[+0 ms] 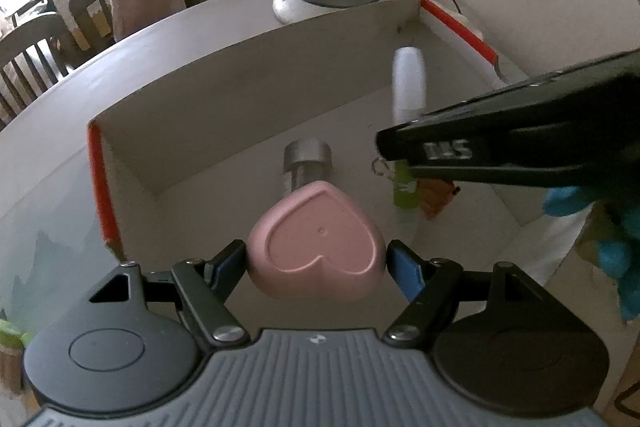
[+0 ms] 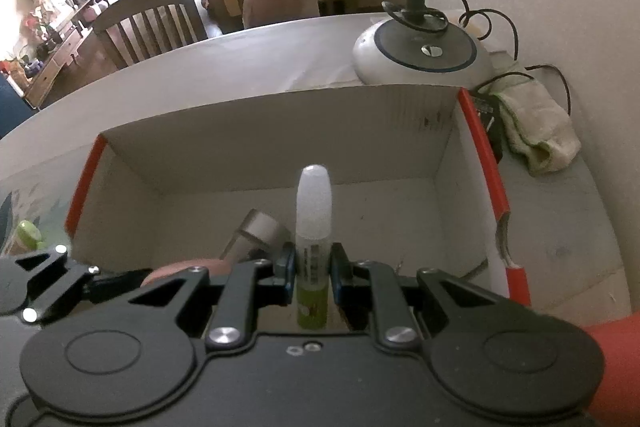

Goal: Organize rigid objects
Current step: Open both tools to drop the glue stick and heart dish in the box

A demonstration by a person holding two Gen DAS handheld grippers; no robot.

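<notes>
- The left gripper (image 1: 316,263) clamps a pink heart-shaped object (image 1: 316,251) between its blue-padded fingers (image 1: 406,267), one pad pressed on each side of the heart, which is held above the near end of the box
- The right gripper (image 2: 312,267) is drawn narrow around a slim bottle with a green label (image 2: 313,223); its translucent white cap points up and away from the camera, and the pads grip the bottle's labelled body
- In the left wrist view the right gripper (image 1: 390,155) reaches in from the right, with the bottle (image 1: 408,91) standing out from it over the box
- Both held things are over an open white cardboard box (image 2: 280,131) with red-edged side walls; whether either one touches the box floor cannot be told
- A grey metallic cylinder (image 1: 306,155) lies on the floor of the box, just beyond the heart in the left wrist view and just left of the bottle in the right wrist view
- The box sits on a pale table (image 2: 240,47)
- Beyond the far wall of the box stands a round white and dark lamp base (image 2: 424,51) with a black pole and black cables
- A crumpled cream cloth (image 2: 536,131) lies on the table to the right of the box
- Wooden chairs (image 2: 152,15) stand at the far side of the table, one draped with a pinkish cloth
- Something blue and fuzzy shows at the right edge of the left wrist view, too blurred to identify
</notes>
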